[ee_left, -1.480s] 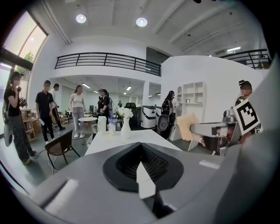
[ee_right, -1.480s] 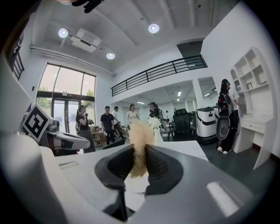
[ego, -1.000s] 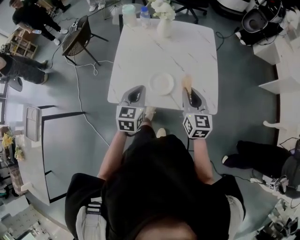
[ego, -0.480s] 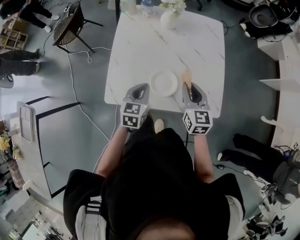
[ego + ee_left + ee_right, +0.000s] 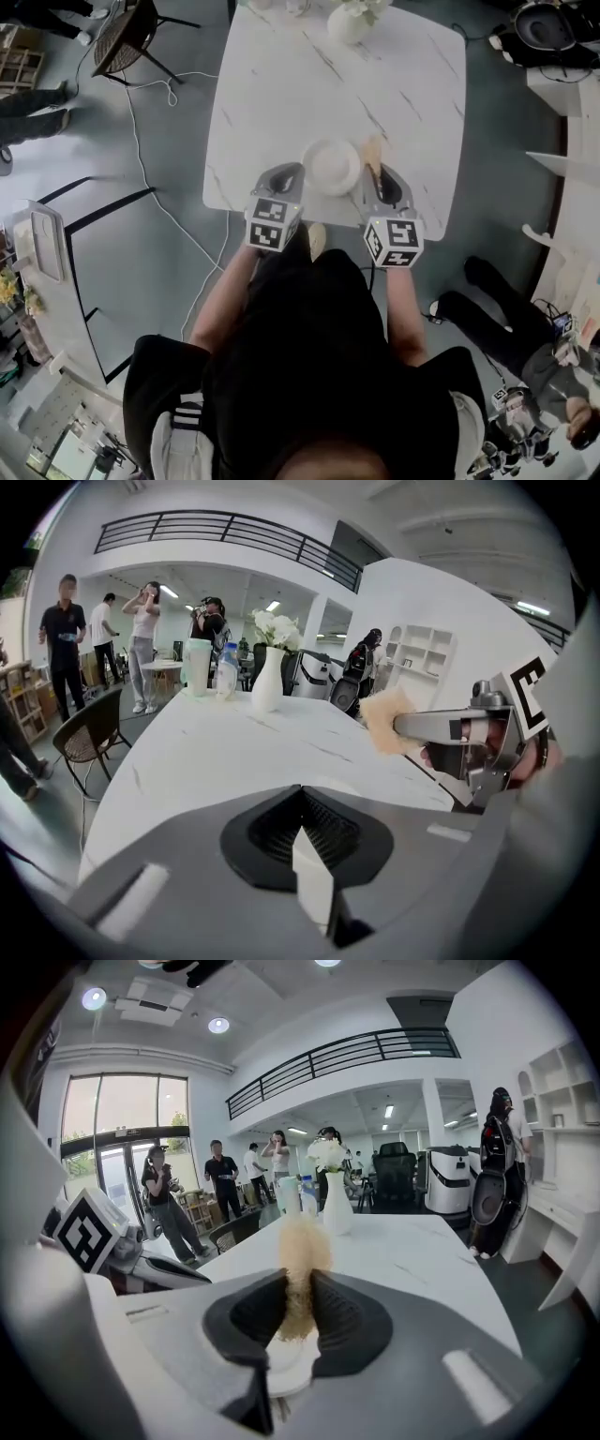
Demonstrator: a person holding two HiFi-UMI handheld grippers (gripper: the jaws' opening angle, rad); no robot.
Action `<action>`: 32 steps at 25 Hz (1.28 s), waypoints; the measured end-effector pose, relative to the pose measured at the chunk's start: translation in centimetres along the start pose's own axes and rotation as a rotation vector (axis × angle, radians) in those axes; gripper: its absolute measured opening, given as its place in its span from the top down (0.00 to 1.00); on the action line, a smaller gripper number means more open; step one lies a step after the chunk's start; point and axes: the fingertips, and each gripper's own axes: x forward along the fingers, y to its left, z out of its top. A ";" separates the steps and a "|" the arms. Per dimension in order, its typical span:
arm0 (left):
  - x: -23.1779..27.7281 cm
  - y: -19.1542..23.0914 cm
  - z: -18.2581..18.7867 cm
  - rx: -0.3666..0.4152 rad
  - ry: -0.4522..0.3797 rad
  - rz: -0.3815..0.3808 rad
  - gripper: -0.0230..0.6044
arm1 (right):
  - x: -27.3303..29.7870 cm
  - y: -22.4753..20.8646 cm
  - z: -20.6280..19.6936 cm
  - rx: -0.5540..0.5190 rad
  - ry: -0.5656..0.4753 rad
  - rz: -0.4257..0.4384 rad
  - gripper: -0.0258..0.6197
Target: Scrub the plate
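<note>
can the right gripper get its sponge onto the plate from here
Probably yes: the right gripper, shut on the sponge, is just beside the plate with nothing standing between them, and the left gripper is on the plate's far side.

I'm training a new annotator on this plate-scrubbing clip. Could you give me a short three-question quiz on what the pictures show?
1. True or false: the left claw is shut with nothing in it.
2. What does the right claw grip? A) a sponge B) a fork C) a cup
3. Fill in: in the head view, the plate lies ___ the two claws.
Key: 1 true; 2 A; 3 between.
</note>
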 end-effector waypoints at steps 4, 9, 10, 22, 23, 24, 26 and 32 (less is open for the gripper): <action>2.0 0.9 -1.6 -0.041 0.081 0.013 0.95 | 1.4 -0.1 -0.8 0.010 0.026 0.010 0.86; 4.1 1.0 -3.0 -0.094 0.161 -0.014 0.80 | 2.7 -0.8 -1.6 0.020 0.048 0.014 0.86; 4.4 0.9 -3.3 -0.095 0.172 -0.016 0.78 | 2.9 -0.8 -1.8 0.024 0.052 0.017 0.86; 6.5 1.5 -5.4 -0.136 0.247 0.007 0.74 | 4.8 -0.3 -2.7 0.031 0.081 0.060 0.86; 6.6 1.6 -5.5 -0.143 0.248 0.009 0.74 | 5.0 -0.2 -2.7 0.028 0.081 0.063 0.86; 6.7 1.7 -5.6 -0.150 0.253 0.008 0.74 | 5.1 -0.1 -2.7 0.025 0.081 0.066 0.86; 6.9 1.7 -6.0 -0.159 0.268 0.002 0.75 | 5.3 0.0 -2.6 0.023 0.082 0.071 0.86; 6.9 1.7 -6.2 -0.155 0.278 0.010 0.82 | 5.5 0.7 -2.8 0.024 0.091 0.086 0.86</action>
